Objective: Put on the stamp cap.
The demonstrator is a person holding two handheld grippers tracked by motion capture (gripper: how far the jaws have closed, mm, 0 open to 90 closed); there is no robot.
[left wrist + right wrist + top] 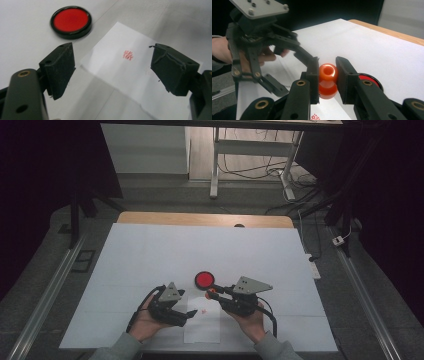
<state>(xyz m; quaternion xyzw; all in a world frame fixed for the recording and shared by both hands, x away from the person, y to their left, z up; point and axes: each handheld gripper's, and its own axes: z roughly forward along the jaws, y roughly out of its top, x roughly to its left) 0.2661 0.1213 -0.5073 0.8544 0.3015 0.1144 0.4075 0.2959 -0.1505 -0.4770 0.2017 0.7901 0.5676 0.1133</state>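
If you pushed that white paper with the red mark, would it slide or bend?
The paper looks thin and lies flat on the table, so it would probably slide easily. Lifted by one edge, it would likely flop.

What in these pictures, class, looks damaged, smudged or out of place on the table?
The red stamp mark on the paper slip looks smeared and broken. The foam pad of the left tool is cracked. Otherwise nothing stands out.

Ink pad on the table, at twelve o'clock from the paper sheet. Stamp above the sheet's far edge, between sheet and pad. Grippers at nine and three.
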